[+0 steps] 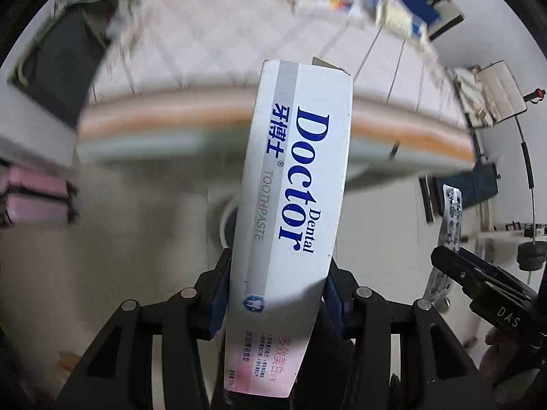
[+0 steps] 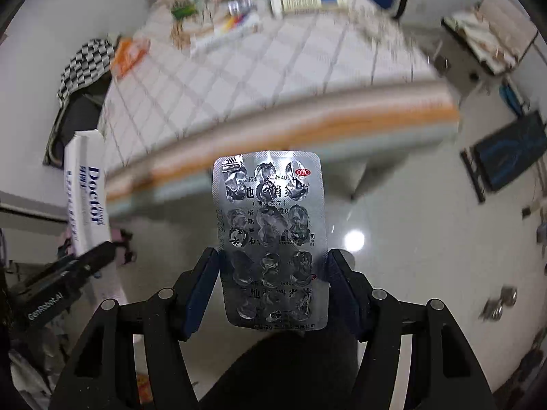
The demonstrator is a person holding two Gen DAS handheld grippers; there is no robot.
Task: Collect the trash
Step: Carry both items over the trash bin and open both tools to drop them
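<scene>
Toothpaste box (image 1: 294, 201) clamped between left fingers (image 1: 218, 294); blister pack (image 2: 271, 239) between right fingers (image 2: 201, 290).

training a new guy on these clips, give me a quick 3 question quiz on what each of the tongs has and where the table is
1. True or false: the left tongs are shut on a white toothpaste box printed "Doctor Dental".
2. What do the right tongs hold? A) a spoon B) a silver blister pack with its pockets crushed C) nothing
3. Fill in: in the right wrist view, the toothpaste box appears on the ____ side of the picture.

Key
1. True.
2. B. The foil sheet stands upright between the two blue pads.
3. Left. Beyond both items lies the table with a chequered cloth, blurred, with more packaging at its far end.
</scene>
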